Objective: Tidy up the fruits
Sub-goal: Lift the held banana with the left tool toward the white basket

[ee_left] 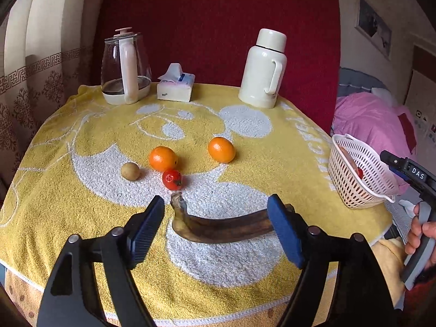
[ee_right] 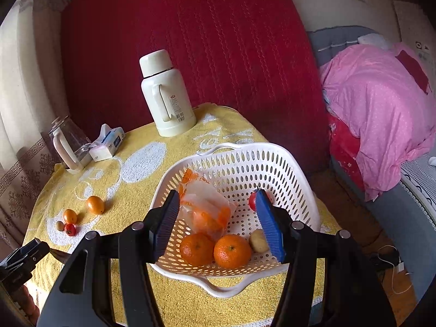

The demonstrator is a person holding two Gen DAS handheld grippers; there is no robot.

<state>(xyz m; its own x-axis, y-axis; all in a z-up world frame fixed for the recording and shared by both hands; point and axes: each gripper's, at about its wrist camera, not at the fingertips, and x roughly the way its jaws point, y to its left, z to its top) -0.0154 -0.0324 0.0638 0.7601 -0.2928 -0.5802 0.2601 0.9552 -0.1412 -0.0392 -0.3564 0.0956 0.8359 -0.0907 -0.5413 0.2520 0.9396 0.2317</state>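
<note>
Brown banana (ee_left: pixel 223 227) lies near the towel's (ee_left: pixel 81 125) front edge, its far tip hidden behind our left gripper (ee_left: pixel 218 229), spread wide around it. At the right edge, the white basket (ee_right: pixel 272 158) holds two oranges (ee_right: pixel 215 249), a bag (ee_right: pixel 204 207), a half-hidden tomato (ee_right: pixel 253 201) and a small brown fruit; our right gripper (ee_right: pixel 218 226) hangs wide and empty above.

The banana's (ee_left: pixel 220 227) right end is hidden behind the left tongs' (ee_left: pixel 218 218) right pad.
</note>
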